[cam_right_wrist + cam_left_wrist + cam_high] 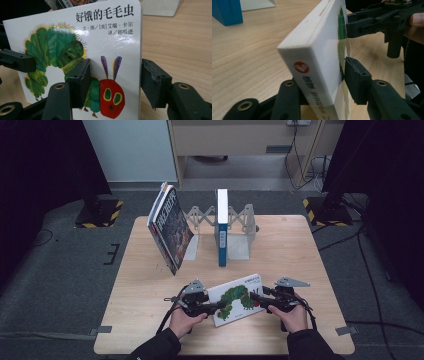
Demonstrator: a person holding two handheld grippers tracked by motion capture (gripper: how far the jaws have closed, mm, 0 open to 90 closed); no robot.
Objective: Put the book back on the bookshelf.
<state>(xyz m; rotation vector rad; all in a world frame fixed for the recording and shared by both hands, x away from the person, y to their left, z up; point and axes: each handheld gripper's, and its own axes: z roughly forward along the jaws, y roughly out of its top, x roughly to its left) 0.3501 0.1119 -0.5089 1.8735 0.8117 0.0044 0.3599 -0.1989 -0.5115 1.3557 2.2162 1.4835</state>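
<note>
High view: caterpillar picture book (236,299), a white board book with a green caterpillar on its cover and a line of title characters along the far edge, at the near middle of the wooden table (150,290). Left gripper (216,307) grips its left end, right gripper (255,297) its right end; a hand holds each. Behind, a metal expanding book rack (240,227) holds an upright blue book (222,227); a dark-covered book (169,227) leans at the rack's left side.

Left gripper view: the book seen spine-on, thick and white, with a round red logo and grey characters on the spine and a pink strip along one edge. Own jaws clamped on it, one against the green cover art, the other behind. The right gripper (352,26) bites the far end. Corner of the blue book (227,11) at top left.

Right gripper view: glossy cover, black Chinese title, caterpillar with green segmented body, red face, yellow-green eyes, purple antennae. Own jaws straddle the cover's edge, one pad on the front; whether the other touches the back cannot be told. A left gripper jaw shows at the left edge.
</note>
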